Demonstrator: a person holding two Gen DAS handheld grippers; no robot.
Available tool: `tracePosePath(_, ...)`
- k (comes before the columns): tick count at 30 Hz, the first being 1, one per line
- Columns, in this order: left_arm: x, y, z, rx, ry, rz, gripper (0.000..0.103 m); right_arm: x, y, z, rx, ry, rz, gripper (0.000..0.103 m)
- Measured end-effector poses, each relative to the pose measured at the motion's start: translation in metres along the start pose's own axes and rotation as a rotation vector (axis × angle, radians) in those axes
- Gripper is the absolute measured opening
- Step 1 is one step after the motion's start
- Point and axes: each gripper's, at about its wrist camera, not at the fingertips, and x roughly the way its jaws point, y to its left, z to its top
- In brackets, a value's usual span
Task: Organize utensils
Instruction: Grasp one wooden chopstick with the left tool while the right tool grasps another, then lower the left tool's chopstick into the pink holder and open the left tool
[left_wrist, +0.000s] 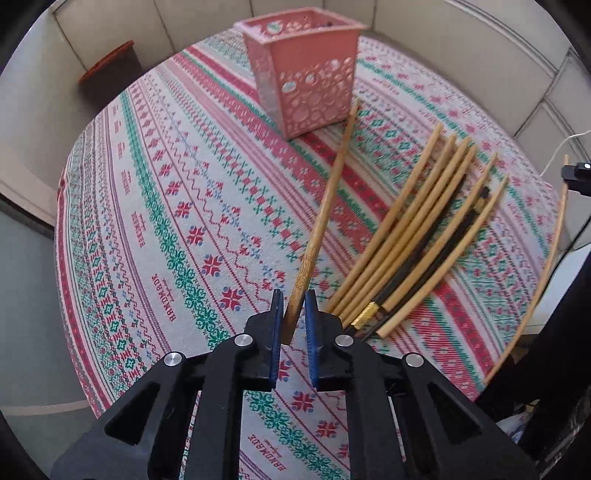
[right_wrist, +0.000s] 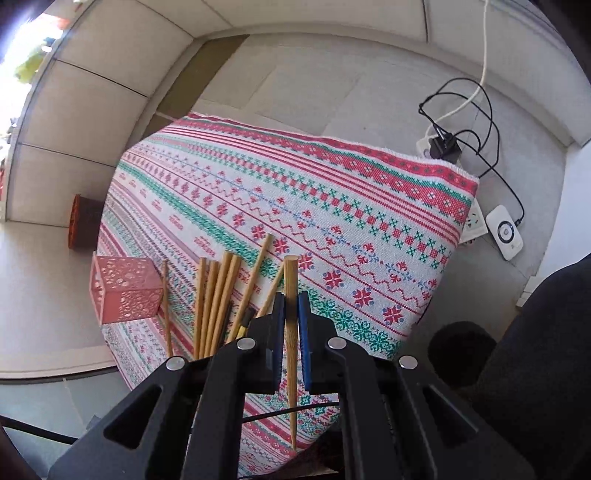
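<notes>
On my left feed, the left gripper (left_wrist: 293, 304) has its blue pads on either side of the decorated butt of a single wooden chopstick (left_wrist: 334, 184). The left pad touches it, but a sliver of gap shows on the right, so I cannot tell whether the grasp is firm. That stick runs away ahead of the gripper, its thin tip ending just beside the pink perforated basket (left_wrist: 304, 77), which stands upright on the patterned tablecloth (left_wrist: 166, 206) covering the surface, further ahead and slightly left. Just to the right of the gripper lies a fanned bundle of chopsticks (left_wrist: 417, 236), pale bamboo ones with dark ones mixed among them, resting on the cloth.

On my right feed, the right gripper (right_wrist: 291, 314) is clenched on one bamboo chopstick (right_wrist: 290, 295), blunt end pointing forward past the fingertips, pointed end trailing back beneath the gripper body. The bundle (right_wrist: 218, 295) sits to its left, and the basket (right_wrist: 125, 290) further left, near the cloth's edge.
</notes>
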Motion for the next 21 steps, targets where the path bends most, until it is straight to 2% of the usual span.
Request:
tracePosePath(5,-0.064,-0.022,-0.012,0.054,-0.120,0.005,0.008,-0.026,0.007,-0.005,-0.050,-0.017,0.062,0.008)
tracePosePath(10,-0.125,-0.010,-0.002,0.022,-0.263,-0.007,0.006,-0.055,0.027,-0.007,-0.135,-0.062,0.125,0.008)
tracePosePath(21,-0.191,-0.005,0.022,-0.077,-0.443,-0.025,0.006,-0.139,0.087,0.002,-0.366,-0.173,0.279,0.008)
